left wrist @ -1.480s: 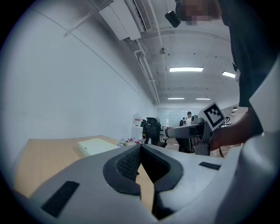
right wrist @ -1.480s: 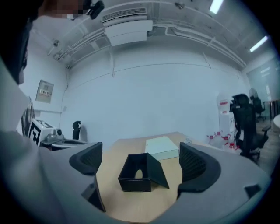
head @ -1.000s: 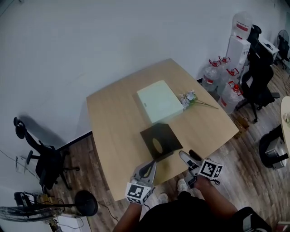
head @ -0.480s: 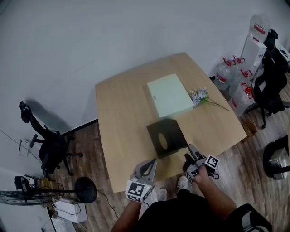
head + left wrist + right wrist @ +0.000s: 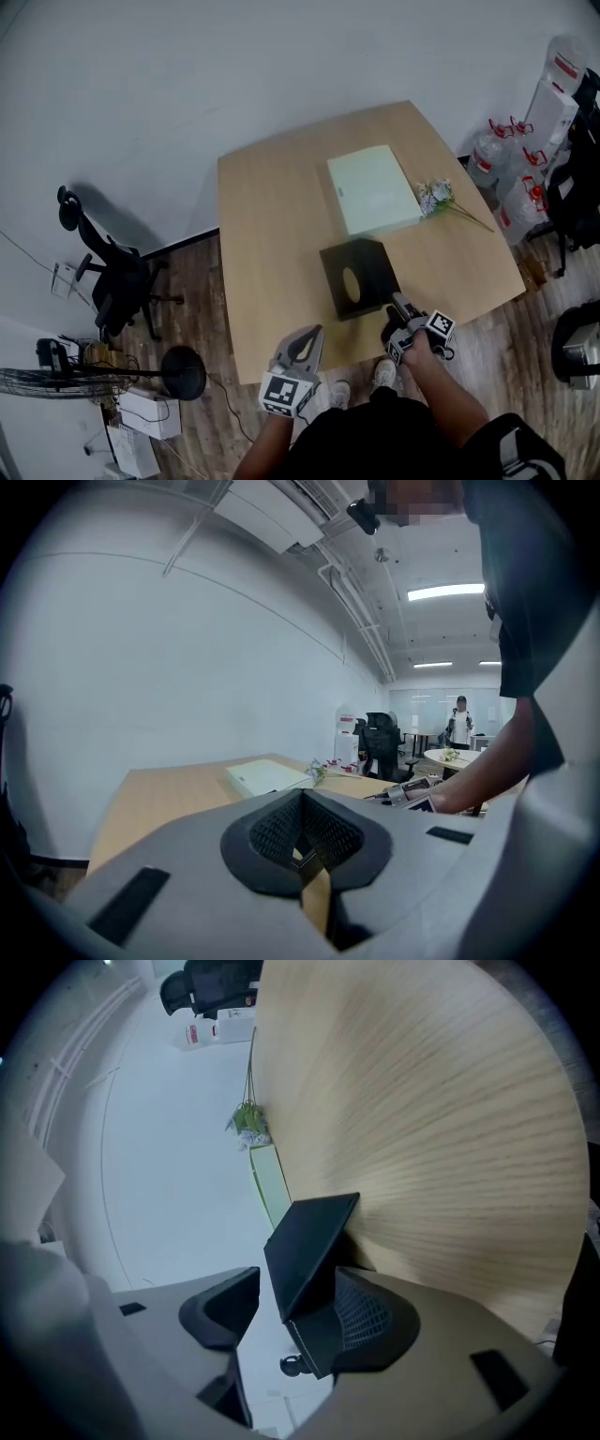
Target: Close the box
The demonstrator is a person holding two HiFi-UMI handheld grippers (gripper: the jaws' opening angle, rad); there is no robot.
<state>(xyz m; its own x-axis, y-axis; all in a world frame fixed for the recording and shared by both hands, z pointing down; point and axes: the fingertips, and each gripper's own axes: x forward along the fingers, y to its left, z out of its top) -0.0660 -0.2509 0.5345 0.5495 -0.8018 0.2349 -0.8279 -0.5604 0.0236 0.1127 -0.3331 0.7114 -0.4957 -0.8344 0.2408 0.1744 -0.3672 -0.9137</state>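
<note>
A flat black box (image 5: 361, 277) with an oval hole in its top lies near the front edge of the wooden table (image 5: 272, 244). My right gripper (image 5: 396, 305) is at its near right corner. In the right gripper view the box's black edge (image 5: 309, 1251) stands between the closing jaws of the right gripper (image 5: 295, 1312); one pad is against it and a gap shows at the other. My left gripper (image 5: 314, 333) hangs off the table's front edge, shut and empty, and the left gripper view shows its jaws (image 5: 305, 841) together.
A pale green box (image 5: 373, 189) lies behind the black one, with a small bunch of flowers (image 5: 438, 197) to its right. Water bottles (image 5: 525, 187) stand on the floor at right, an office chair (image 5: 117, 281) and a fan (image 5: 56, 384) at left.
My right gripper has moved forward and left onto the black box's near corner, and its jaws have narrowed around the edge. The left gripper has stayed in place.
</note>
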